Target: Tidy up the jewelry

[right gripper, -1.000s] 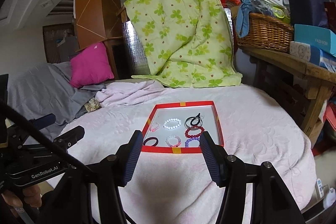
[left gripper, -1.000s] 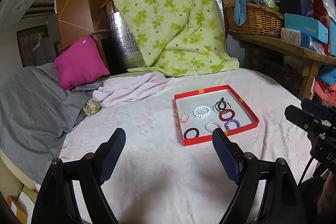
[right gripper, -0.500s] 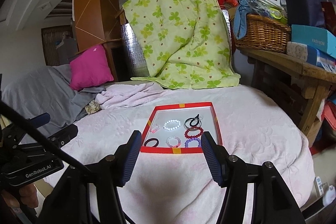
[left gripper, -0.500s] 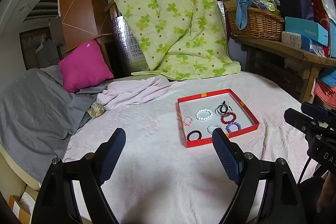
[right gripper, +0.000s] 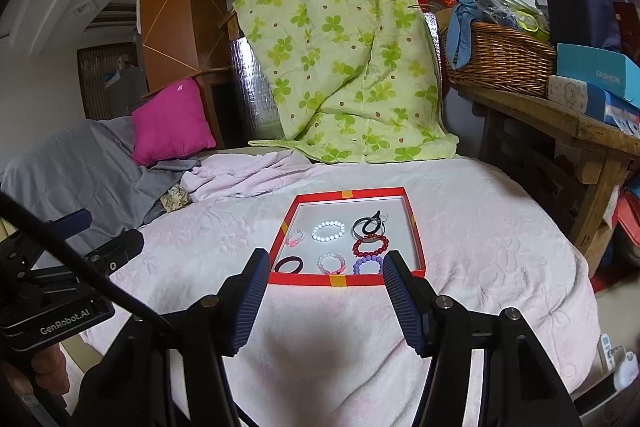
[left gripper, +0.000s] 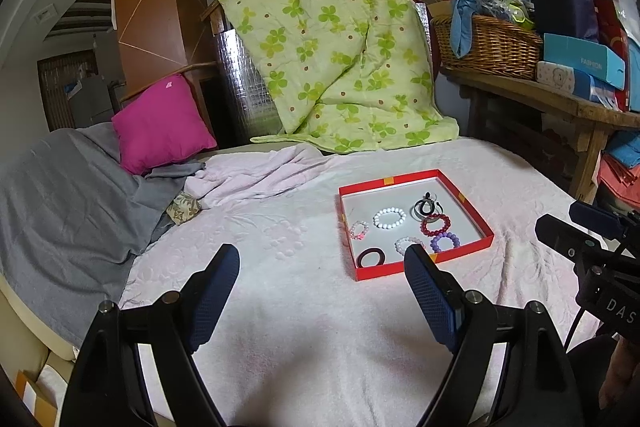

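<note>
A red-rimmed tray [left gripper: 464, 195] [right gripper: 418, 239] lies on the pale pink bed cover. It holds several bracelets and rings: a white bead bracelet [left gripper: 389, 218] [right gripper: 328, 230], a dark red one [left gripper: 435, 225] [right gripper: 370, 245], a purple one [left gripper: 444, 241] [right gripper: 366, 264], a small pink one [left gripper: 359, 229] [right gripper: 295, 238], a dark band [left gripper: 371, 257] [right gripper: 288, 264] and a black hair tie [left gripper: 426, 205] [right gripper: 367, 225]. My left gripper [left gripper: 322, 263] is open and empty, left of the tray. My right gripper [right gripper: 324, 269] is open and empty, just before the tray's near rim.
A green floral quilt [left gripper: 332, 39] hangs behind the bed. A magenta cushion [left gripper: 162, 125] and grey blanket [left gripper: 60, 195] lie at left. A wooden bench [right gripper: 560, 123] with a wicker basket [right gripper: 500, 63] and boxes stands at right. The bed edge drops off at right.
Both grippers have drawn back and risen a little, so the tray looks smaller and farther. Nothing in the tray has moved.
</note>
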### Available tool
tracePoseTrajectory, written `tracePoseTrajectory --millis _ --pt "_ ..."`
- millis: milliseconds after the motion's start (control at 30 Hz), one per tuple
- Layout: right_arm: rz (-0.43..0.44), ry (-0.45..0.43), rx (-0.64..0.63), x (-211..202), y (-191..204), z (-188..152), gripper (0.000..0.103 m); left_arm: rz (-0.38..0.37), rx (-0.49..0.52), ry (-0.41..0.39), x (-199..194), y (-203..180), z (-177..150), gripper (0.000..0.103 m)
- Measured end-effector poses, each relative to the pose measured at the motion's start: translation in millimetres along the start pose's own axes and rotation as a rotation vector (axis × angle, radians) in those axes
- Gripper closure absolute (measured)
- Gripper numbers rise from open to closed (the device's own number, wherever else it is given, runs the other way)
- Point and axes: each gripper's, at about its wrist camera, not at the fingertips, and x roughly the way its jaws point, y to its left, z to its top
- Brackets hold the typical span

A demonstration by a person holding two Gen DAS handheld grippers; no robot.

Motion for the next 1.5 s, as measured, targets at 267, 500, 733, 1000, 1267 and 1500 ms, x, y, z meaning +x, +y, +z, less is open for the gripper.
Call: tracePoseTrajectory --millis 267,500,733,1000,1267,1500 --pt "-0.001 -0.002 0.002 1 0 0 0.04 -0.003 -0.001 -0.001 0 0 -1 0.018" --pt "0.001 -0.001 0.003 1 0 0 0.04 -0.006 0.0 0.0 -1 -1 -2 0.018" --pt "-0.003 -0.002 0.002 0 -1 1 0.04 -0.01 0.002 0.002 -2 -1 -2 0.018" --pt "-0.003 0.002 0.003 0 -3 0 0.04 -0.016 0.003 0.01 -1 0 -2 0.018" --pt "-0.009 0.011 0.002 4 -5 -2 0.04 -0.019 0.0 0.014 2 1 -1 0.018" --pt "-0.014 0.02 -0.005 9 0 -3 0.04 -0.028 -0.006 0.025 10 0 -3 0.018"
